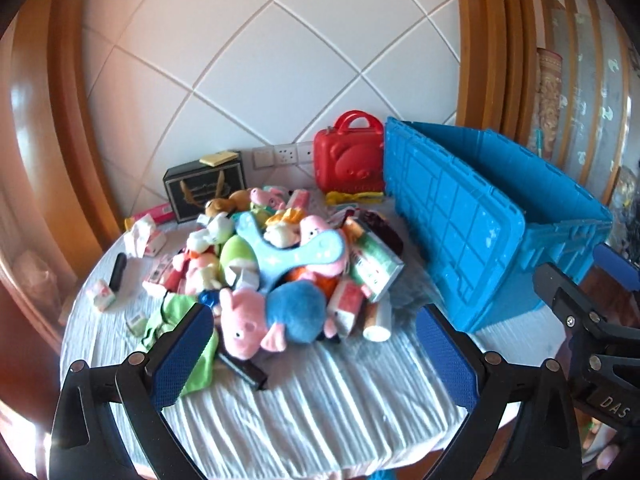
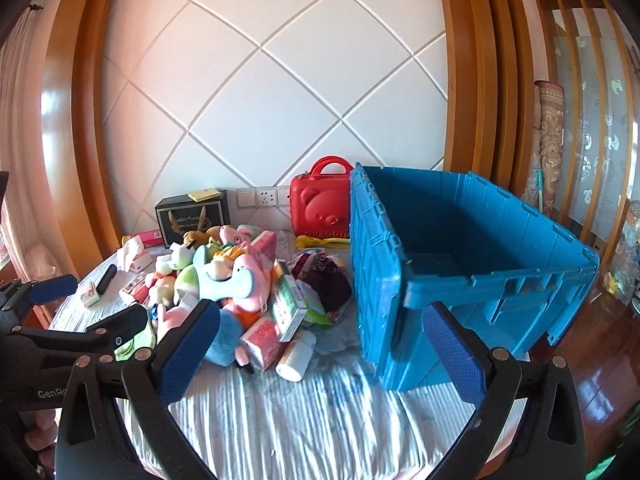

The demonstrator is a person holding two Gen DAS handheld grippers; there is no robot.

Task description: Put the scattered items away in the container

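A pile of toys and boxes lies on the round table: a pink pig plush in a blue dress [image 1: 276, 320], a light blue plush [image 1: 308, 252], a green-and-white carton [image 1: 376, 264] and a white bottle [image 1: 378, 322]. The open blue crate [image 1: 492, 216] stands to the right with its lid hanging down. My left gripper [image 1: 316, 360] is open and empty, just short of the pile. My right gripper [image 2: 320, 352] is open and empty, between the pile [image 2: 240, 280] and the crate [image 2: 480, 248]. The white bottle [image 2: 298, 354] lies near it.
A red bear case [image 1: 348, 156] and a black box [image 1: 206, 188] stand at the back by the wall sockets. Small cartons [image 1: 104, 294] and a black tube [image 1: 119, 270] lie at the table's left. A white ribbed cloth [image 1: 320, 408] covers the table. Wooden frames flank the wall.
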